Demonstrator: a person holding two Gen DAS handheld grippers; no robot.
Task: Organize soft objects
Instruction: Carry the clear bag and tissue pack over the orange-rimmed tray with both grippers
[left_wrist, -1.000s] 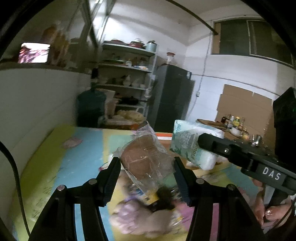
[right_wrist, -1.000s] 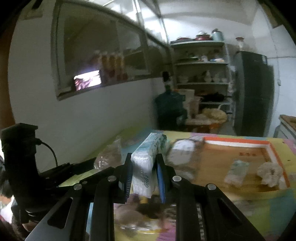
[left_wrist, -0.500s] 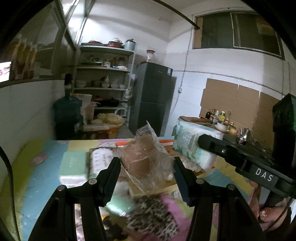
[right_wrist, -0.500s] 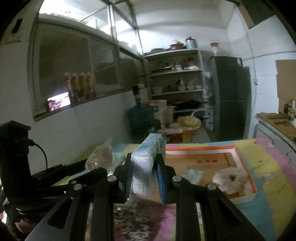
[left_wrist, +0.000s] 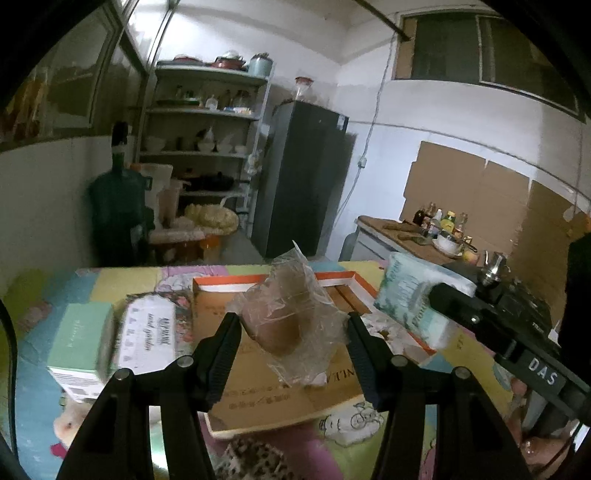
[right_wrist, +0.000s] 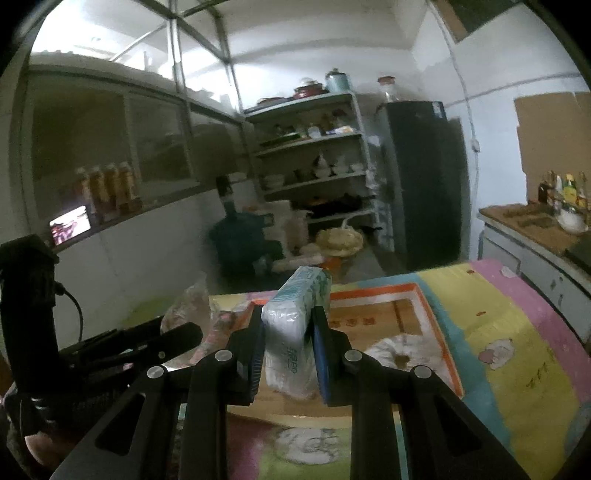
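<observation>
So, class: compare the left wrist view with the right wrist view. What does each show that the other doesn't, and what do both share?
Only the left wrist view shows the green box, the white labelled pack beside it, and the leopard-print cloth.

Only the right wrist view shows the row of orange bottles and the small lit screen.

Both show the tray, the bagged bread between the left fingers, the tissue pack squeezed in the right fingers, plus shelves and fridge.

Left hand-held gripper (left_wrist: 291, 332) clamps a bagged bun (left_wrist: 286, 317) (brown).
</observation>
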